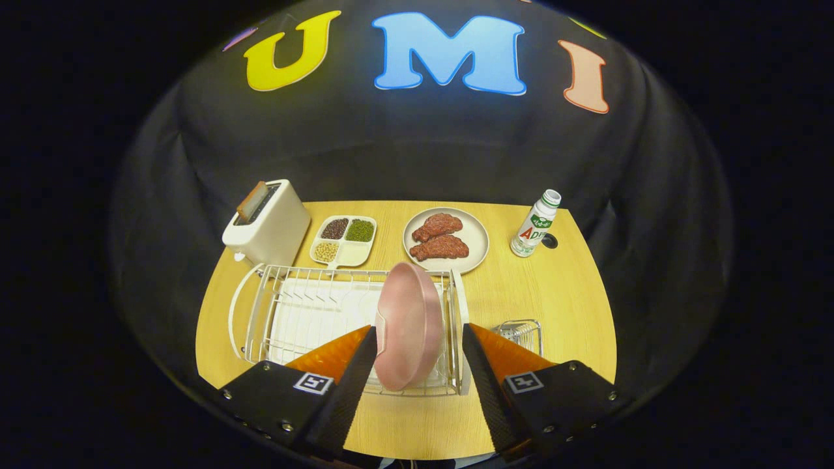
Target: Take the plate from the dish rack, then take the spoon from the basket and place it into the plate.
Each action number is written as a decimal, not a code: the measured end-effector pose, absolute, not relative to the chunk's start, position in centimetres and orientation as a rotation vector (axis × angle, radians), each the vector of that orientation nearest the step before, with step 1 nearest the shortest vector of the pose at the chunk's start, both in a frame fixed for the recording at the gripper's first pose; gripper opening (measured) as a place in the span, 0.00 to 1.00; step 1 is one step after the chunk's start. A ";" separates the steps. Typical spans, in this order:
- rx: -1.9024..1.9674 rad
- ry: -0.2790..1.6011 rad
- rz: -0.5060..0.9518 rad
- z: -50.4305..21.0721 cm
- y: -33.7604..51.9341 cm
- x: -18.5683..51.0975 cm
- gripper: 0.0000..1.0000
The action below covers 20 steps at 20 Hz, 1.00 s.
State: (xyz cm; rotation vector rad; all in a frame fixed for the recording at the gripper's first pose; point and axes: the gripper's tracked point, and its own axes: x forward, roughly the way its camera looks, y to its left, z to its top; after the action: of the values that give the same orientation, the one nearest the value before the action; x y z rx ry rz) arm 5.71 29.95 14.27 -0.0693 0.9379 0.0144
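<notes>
Seeing the gripper (418,339) with jaws standing apart, one on either side of the pink plate (408,326), neither pressing on it as far as I can tell. Plate is standing on edge at the right end of the wire dish rack (306,312), near the bench (560,293) front edge. Small wire basket (519,333) is sitting just right of the rack, beyond the right finger; I can't make out the spoon. Bottle (535,223) label is too small to read reliably. Open bench right of the basket. Behind the rack: toaster (268,221), divided tray (344,240) of beans, plate of meat (445,240).
</notes>
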 end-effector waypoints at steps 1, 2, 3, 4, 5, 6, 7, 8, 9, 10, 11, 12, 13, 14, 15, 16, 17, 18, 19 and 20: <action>-0.086 0.956 -0.001 13.8 29.7 6.2 0.81; -0.105 0.982 -0.035 12.8 29.4 6.5 0.81; -0.113 1.001 -0.059 12.1 29.2 7.0 0.79; -0.130 1.018 -0.091 11.4 29.1 7.5 0.77; -0.139 1.030 -0.127 11.1 28.8 7.7 0.77; -0.144 1.044 -0.144 10.5 29.1 7.9 0.70; -0.163 1.052 -0.168 10.0 29.0 8.0 0.68; -0.185 1.064 -0.190 9.5 28.7 8.0 0.67; -0.182 1.069 -0.193 8.9 29.0 8.2 0.67; -0.191 1.080 -0.231 8.7 28.7 7.8 0.56; -0.202 1.088 -0.259 8.3 28.5 8.0 0.44; -0.216 1.104 -0.278 7.4 28.1 7.8 0.32; -0.197 1.105 -0.281 6.8 28.0 7.8 0.32; -0.181 1.092 -0.302 6.8 28.3 8.3 0.25; -0.193 1.092 -0.300 7.1 28.6 8.3 0.25; -0.188 1.092 -0.296 7.5 28.6 8.4 0.25; -0.176 1.083 -0.304 7.3 28.9 8.4 0.24; -0.202 1.086 -0.299 7.5 29.1 8.3 0.17; -0.223 1.083 -0.297 7.8 29.5 8.3 0.17; -0.228 1.069 -0.291 8.3 30.3 8.4 0.17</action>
State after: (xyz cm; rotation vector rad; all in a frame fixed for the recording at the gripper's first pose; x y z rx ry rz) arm 8.42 30.27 8.33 -0.2280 1.0688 -0.2912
